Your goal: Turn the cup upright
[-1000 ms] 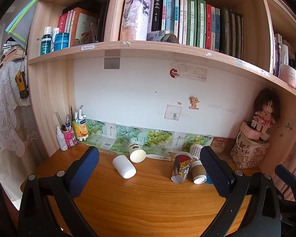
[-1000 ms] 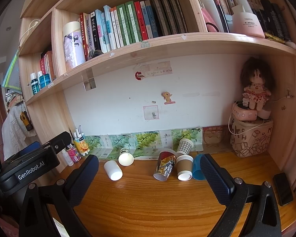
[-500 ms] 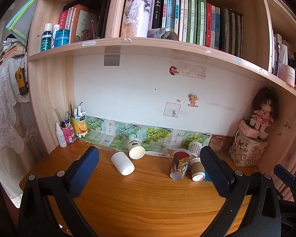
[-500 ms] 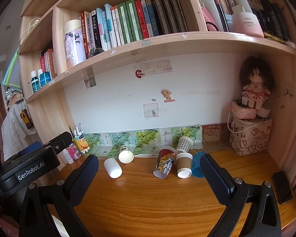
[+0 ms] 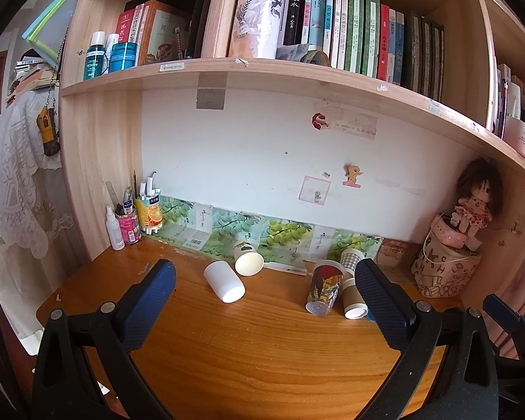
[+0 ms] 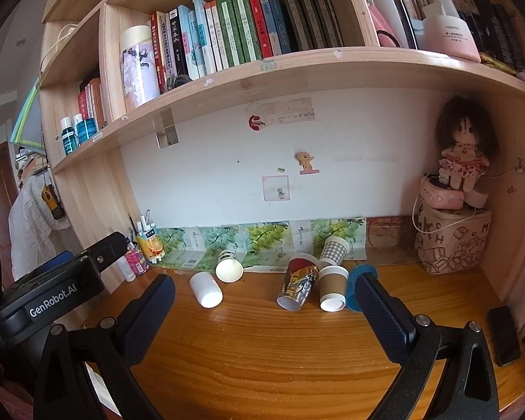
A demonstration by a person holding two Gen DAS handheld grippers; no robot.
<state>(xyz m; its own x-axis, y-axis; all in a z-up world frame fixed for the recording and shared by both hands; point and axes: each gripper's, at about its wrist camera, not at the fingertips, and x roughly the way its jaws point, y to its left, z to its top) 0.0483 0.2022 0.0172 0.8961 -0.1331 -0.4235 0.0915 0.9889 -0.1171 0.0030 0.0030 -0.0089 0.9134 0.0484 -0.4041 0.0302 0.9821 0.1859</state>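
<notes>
Cups lying along the back of a desk under a bookshelf

On the desk [image 6: 262, 357] the cups lie in a loose row near the back wall: a plain cup [image 6: 205, 289] on its side at the left, a paper cup [image 6: 229, 266] tipped just behind and right of it, then, well apart to the right, a printed cup [image 6: 295, 288] lying beside a sleeved cup [image 6: 333, 288], with a checked cup [image 6: 334, 250] behind them. A pen holder [image 5: 149, 211] and a spray bottle [image 5: 114, 229] stand in the back left corner. A bag [image 6: 451, 239] sits in the back right corner with a doll [image 6: 462, 161] on top. A phone [image 6: 504, 334] lies near the desk's right edge. Books [image 6: 248, 28] fill the shelf above.
</notes>
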